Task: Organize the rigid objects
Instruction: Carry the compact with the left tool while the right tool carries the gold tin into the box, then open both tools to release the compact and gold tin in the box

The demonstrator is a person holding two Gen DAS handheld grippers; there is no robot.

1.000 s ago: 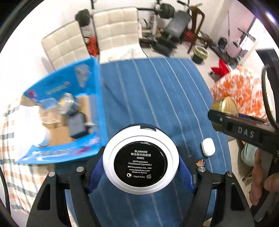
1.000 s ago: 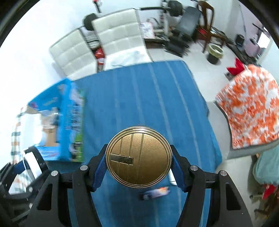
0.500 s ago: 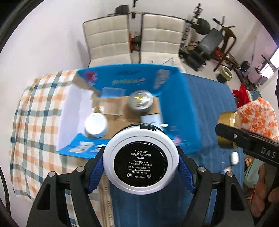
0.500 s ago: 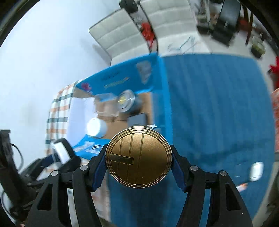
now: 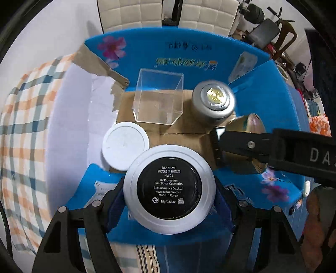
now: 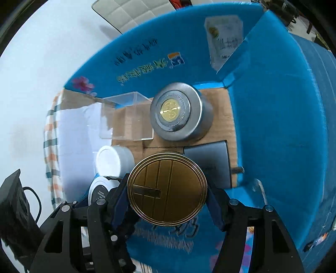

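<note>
My left gripper [image 5: 169, 194] is shut on a white round cosmetic compact [image 5: 169, 189] with a black label, held over the near edge of an open blue cardboard box [image 5: 189, 52]. My right gripper [image 6: 167, 199] is shut on a gold round tin [image 6: 167, 189], held over the same box [image 6: 283, 126]; the tin also shows in the left wrist view [image 5: 245, 134]. Inside the box stand a clear plastic cube [image 5: 158, 98], a grey tin with a gold emblem [image 5: 213, 103] and a white round jar [image 5: 125, 146].
A grey flat case [image 6: 210, 163] lies on the box's brown floor beside the gold tin. A checked cloth [image 5: 23, 130] covers the table left of the box, blue striped cloth [image 6: 323, 73] to the right. White chairs [image 5: 199, 14] stand behind.
Both grippers have swung left from above the blue cloth to above the open box, and moved closer to it. Each still holds its round item.
</note>
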